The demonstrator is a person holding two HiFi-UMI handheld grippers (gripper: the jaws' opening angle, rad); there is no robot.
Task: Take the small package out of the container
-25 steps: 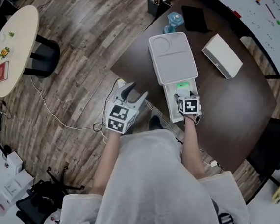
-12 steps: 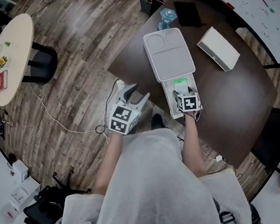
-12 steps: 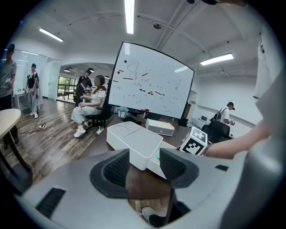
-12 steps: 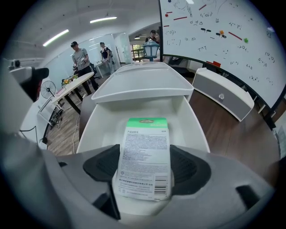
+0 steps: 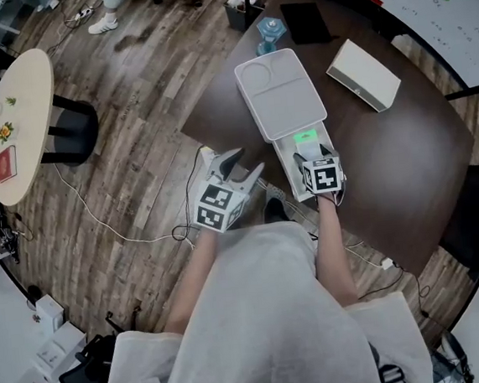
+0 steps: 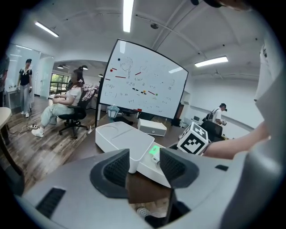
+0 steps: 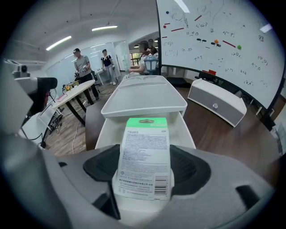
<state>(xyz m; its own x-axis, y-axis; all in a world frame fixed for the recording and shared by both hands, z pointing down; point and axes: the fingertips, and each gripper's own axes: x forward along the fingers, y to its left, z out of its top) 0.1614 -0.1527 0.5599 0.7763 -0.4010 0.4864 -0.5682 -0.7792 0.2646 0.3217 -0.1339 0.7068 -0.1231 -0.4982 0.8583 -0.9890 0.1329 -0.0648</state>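
A white container [image 5: 281, 144] stands on the dark table, its lid [image 5: 281, 94] slid back so the near end is open. My right gripper [image 5: 315, 159] is over that open end, shut on the small package [image 7: 145, 161], a white card with fine print and a green top [image 5: 306, 136]. In the right gripper view the package stands tilted between the two pads [image 7: 187, 167], above the container's white wall [image 7: 107, 129]. My left gripper [image 5: 243, 162] hangs open off the table's left edge over the floor, nothing between its fingers [image 6: 114, 170]. It looks toward the lid [image 6: 123, 136].
A white box [image 5: 363, 73], a black flat item [image 5: 306, 22] and a bluish jar [image 5: 268, 30] lie farther back on the dark table [image 5: 388, 155]. A round light table [image 5: 14, 124] and a floor cable [image 5: 116, 223] are at left. A whiteboard [image 7: 214, 31] stands beyond, with people around.
The head view has shifted a little. My right gripper stays shut on the package over the container's open end, and the left gripper has barely moved.
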